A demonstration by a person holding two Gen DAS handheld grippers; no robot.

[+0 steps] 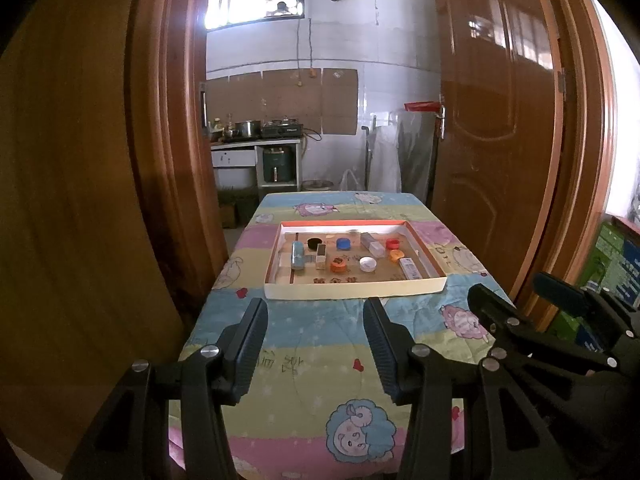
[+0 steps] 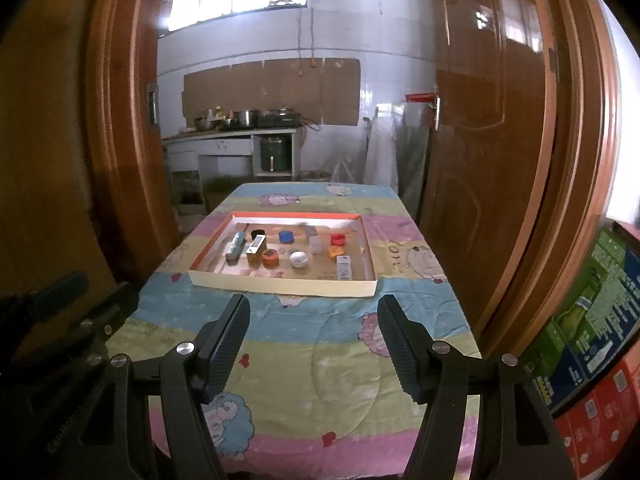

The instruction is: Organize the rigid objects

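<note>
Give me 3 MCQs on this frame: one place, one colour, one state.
1. Where are the caps and small boxes?
A. In the tray
B. Loose on the cloth
C. On the floor

2. What colour is the cap at the tray's far middle?
A. Green
B. Blue
C. Purple

3. How do the grippers stand?
A. Both open, empty
B. Left shut on a cap
C. Right shut on a box

Key:
1 A: every piece lies inside the tray walls.
2 B: the blue cap sits between the black cap and the red cap.
3 A: the left gripper and right gripper show wide gaps with only cloth between.
</note>
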